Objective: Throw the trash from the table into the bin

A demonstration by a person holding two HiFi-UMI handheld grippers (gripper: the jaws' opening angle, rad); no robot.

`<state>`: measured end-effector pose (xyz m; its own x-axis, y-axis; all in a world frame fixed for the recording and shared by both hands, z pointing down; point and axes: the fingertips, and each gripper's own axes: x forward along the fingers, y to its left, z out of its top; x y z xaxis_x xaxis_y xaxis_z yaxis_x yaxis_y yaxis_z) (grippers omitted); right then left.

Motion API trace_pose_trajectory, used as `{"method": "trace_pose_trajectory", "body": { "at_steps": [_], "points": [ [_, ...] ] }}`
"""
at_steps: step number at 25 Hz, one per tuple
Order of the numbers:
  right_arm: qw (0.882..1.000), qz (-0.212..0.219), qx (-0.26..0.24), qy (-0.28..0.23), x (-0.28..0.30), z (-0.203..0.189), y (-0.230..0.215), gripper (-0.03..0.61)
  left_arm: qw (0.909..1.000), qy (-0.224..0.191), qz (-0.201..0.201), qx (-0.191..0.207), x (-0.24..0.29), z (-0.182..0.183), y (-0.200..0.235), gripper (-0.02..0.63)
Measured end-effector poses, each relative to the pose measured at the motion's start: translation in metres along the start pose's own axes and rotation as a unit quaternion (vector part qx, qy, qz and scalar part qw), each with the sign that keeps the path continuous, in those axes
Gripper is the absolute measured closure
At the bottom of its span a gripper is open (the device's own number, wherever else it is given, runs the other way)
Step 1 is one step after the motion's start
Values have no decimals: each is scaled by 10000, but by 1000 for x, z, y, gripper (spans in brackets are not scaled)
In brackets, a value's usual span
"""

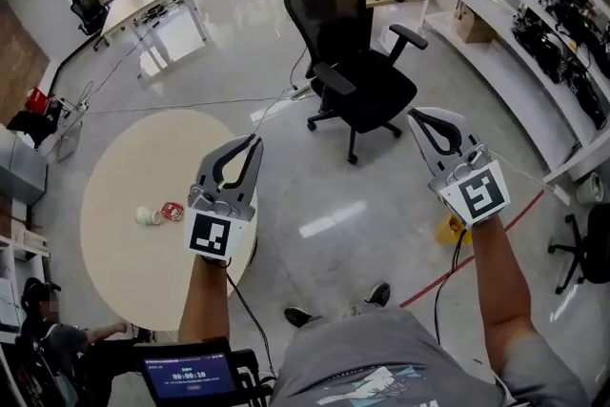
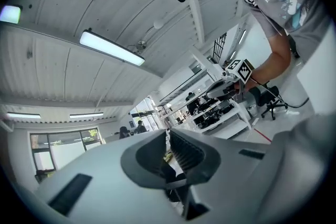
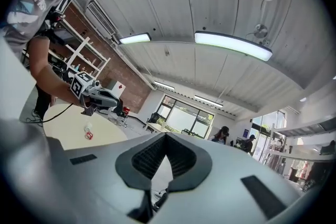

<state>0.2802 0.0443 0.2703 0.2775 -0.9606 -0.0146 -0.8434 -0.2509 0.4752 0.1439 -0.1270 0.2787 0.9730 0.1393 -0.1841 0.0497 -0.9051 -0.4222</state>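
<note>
On the round beige table (image 1: 114,262) at the left lie a crumpled white piece of trash (image 1: 146,215) and a small red piece (image 1: 172,211); the right gripper view also shows the red piece (image 3: 89,135) on the table. My left gripper (image 1: 254,140) hangs over the table's right edge, past the trash, its jaws shut with nothing in them (image 2: 168,132). My right gripper (image 1: 414,116) is held over the floor to the right, also shut and empty (image 3: 166,136). Both point away from me, towards the chair.
A black office chair (image 1: 357,62) stands on the floor just beyond both grippers. A yellow thing (image 1: 450,230) on the floor is partly hidden behind my right wrist, by a red floor line (image 1: 496,238). Shelves (image 1: 534,14) run along the right; desks (image 1: 152,0) stand at the back left.
</note>
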Motion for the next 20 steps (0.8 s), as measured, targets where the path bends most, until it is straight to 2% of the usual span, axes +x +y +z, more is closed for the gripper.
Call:
{"method": "trace_pose_trajectory", "body": {
  "at_steps": [2, 5, 6, 9, 10, 15, 20],
  "points": [
    [9997, 165, -85, -141, 30, 22, 29, 572, 9998, 43, 198, 19, -35, -5, 29, 548],
    [9988, 424, -122, -226, 62, 30, 67, 572, 9989, 98, 460, 60, -76, -21, 55, 548],
    [9983, 502, -143, -258, 73, 33, 78, 572, 9985, 164, 496, 186, -87, -26, 63, 548],
    [9966, 756, -184, -288, 106, 55, 120, 572, 9921, 627, 412, 1007, -137, -38, 92, 548],
    [9961, 820, -172, -282, 118, 66, 137, 572, 9905, 699, 458, 1097, -158, -38, 105, 548],
    [9914, 1213, -273, -415, 176, 113, 214, 572, 9880, 723, 1021, 904, -251, -40, 159, 548],
    [9835, 1687, -216, -622, 225, 126, 264, 572, 9800, 904, 1500, 941, -300, -52, 186, 548]
  ]
}}
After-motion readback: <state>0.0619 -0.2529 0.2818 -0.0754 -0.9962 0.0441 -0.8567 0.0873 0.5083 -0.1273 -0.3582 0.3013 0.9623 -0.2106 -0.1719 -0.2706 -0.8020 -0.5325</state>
